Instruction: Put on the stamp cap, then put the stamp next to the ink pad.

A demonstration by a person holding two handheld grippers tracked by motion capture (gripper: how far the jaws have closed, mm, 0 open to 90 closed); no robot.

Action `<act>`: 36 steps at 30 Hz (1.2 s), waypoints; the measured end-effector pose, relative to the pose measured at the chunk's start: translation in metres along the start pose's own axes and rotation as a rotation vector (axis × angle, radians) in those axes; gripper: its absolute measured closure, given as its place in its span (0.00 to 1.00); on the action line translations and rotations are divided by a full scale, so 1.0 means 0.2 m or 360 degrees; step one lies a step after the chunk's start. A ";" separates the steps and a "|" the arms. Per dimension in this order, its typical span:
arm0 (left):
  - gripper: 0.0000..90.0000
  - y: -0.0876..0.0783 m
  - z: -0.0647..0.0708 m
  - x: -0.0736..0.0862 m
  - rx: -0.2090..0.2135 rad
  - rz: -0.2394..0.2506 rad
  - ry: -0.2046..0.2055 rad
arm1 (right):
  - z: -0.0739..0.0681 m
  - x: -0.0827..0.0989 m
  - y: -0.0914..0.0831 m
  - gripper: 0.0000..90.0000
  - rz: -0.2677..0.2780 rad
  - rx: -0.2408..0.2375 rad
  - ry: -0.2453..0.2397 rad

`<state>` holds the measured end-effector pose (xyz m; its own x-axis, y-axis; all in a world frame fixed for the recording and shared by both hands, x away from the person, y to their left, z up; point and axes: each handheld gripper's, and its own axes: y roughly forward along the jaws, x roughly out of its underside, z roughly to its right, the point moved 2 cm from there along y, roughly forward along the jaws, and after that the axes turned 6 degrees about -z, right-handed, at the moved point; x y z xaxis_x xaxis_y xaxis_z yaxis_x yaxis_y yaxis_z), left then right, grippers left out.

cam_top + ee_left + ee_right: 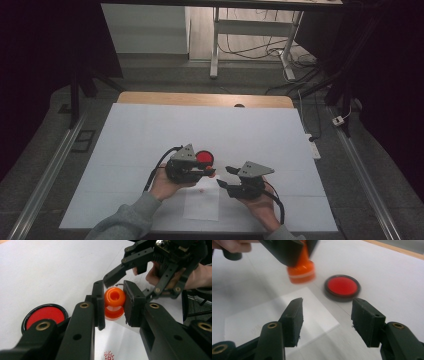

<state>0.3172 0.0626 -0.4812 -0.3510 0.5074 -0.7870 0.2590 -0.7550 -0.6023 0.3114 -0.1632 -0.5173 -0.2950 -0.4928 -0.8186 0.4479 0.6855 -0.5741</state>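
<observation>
One orange stamp (114, 302) between left fingers (99, 305).

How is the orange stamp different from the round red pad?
The orange stamp is tall and knobby; the red pad is flat and round. The stamp is pinched in the left hand-held gripper, above the table; the pad lies untouched on the white table. The pad has a black rim; the stamp has none. Both are bright and shiny.

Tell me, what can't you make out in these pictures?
- Red mark on the paper, left gripper view: cut off by the bottom edge, unreadable.
- Stamp, right gripper view: blurred, its top hidden by the left gripper.
- Stamp's face: turned away in every view.
- Red pad, high view: too small for detail.
</observation>
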 end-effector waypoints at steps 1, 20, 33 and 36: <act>0.81 0.00 0.00 0.00 -0.0001 -0.0001 0.0000 | 0.01 0.01 -0.01 0.47 0.0003 0.0003 0.0016; 0.81 -0.07 -0.05 0.00 -0.0038 0.0012 -0.0034 | 0.18 0.17 -0.30 0.44 0.0015 0.0162 0.0116; 0.80 -0.19 -0.11 0.01 -0.0091 0.0063 -0.0085 | 0.23 0.22 -0.37 0.44 0.0027 0.0188 0.0162; 0.80 -0.20 -0.12 0.01 -0.0107 0.0055 -0.0084 | 0.23 0.22 -0.37 0.44 0.0033 0.0185 0.0164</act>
<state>0.3281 0.1033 -0.4620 -0.3873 0.4575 -0.8004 0.3313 -0.7412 -0.5839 0.3049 -0.2602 -0.5108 -0.3674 -0.4176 -0.8311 0.5473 0.6254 -0.5562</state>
